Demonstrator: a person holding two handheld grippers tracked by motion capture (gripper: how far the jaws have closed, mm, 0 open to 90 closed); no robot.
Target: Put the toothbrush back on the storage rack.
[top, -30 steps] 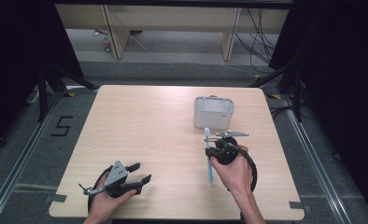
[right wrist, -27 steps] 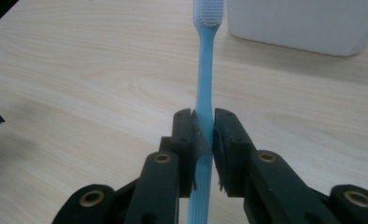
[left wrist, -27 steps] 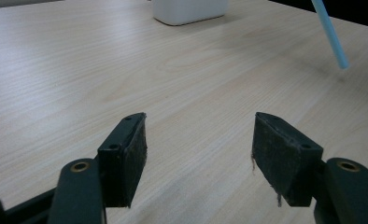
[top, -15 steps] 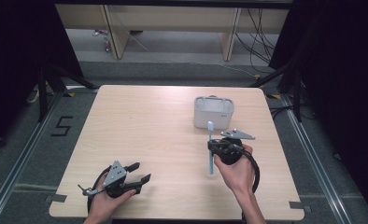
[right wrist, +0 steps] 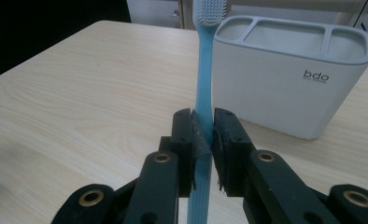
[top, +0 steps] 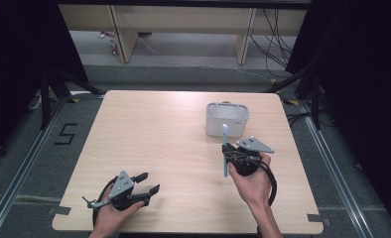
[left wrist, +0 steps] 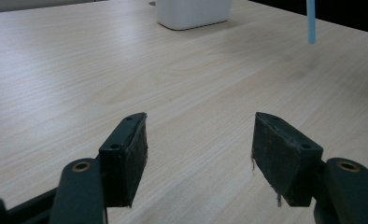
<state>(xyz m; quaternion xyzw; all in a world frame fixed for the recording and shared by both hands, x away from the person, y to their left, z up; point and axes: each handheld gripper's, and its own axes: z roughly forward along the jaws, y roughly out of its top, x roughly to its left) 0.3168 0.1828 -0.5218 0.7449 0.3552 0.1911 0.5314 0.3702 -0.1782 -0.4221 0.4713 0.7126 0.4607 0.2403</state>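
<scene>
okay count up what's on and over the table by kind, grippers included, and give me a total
Grippers: 2, the left gripper and the right gripper
Toothbrushes: 1, the blue toothbrush
Holders: 1, the white toothbrush holder
Total: 4

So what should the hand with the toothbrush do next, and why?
Probably lift the toothbrush over the holder and line it up with a slot. The right gripper grips it upright, bristles up, just short of the holder, whose three slots look empty.

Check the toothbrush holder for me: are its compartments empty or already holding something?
Empty. The right gripper view shows the holder with three bare compartments; the toothbrush is outside, clamped upright in the right gripper.
</scene>
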